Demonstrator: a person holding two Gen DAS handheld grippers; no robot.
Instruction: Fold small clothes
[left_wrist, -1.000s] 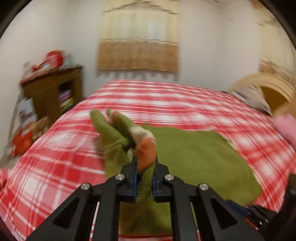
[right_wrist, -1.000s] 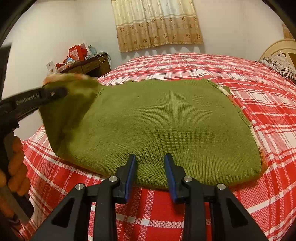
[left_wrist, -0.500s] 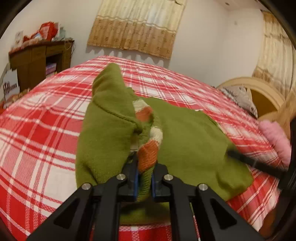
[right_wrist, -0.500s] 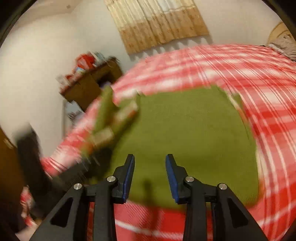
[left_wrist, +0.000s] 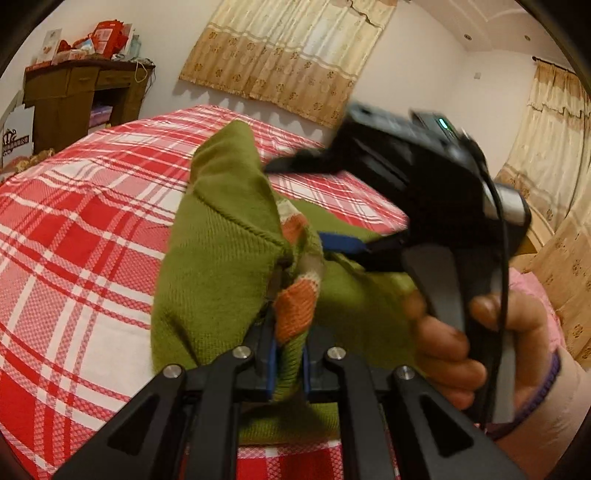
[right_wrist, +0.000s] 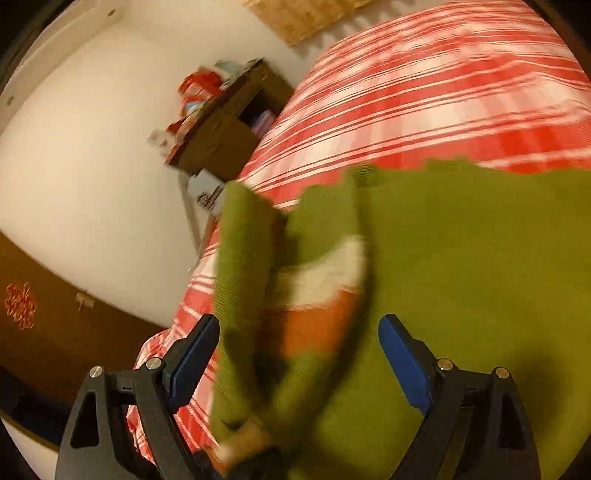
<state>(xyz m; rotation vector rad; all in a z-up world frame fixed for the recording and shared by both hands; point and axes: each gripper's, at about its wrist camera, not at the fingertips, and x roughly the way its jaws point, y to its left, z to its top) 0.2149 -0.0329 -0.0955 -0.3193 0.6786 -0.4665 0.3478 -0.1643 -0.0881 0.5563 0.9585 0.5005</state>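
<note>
A small green knitted sweater (left_wrist: 218, 273) with an orange-and-white striped cuff (left_wrist: 295, 314) lies on a red plaid bed (left_wrist: 74, 236). My left gripper (left_wrist: 288, 354) is shut on the cuffed sleeve and holds it lifted over the sweater body. My right gripper (left_wrist: 332, 240) reaches in from the right, just beyond the sleeve. In the right wrist view my right gripper (right_wrist: 299, 350) is wide open, its blue pads (right_wrist: 402, 358) on either side of the raised sleeve (right_wrist: 243, 280) and cuff (right_wrist: 314, 317). The view is blurred by motion.
A brown wooden cabinet (left_wrist: 81, 99) with red items on top stands left of the bed by the wall. Curtains (left_wrist: 288, 55) hang behind the bed. A wooden headboard (left_wrist: 539, 236) is at the far right. My right hand (left_wrist: 461, 332) grips the tool handle.
My right gripper swung left toward the lifted sleeve and opened wider around it. My left gripper keeps its hold on the cuff, raised a little closer.
</note>
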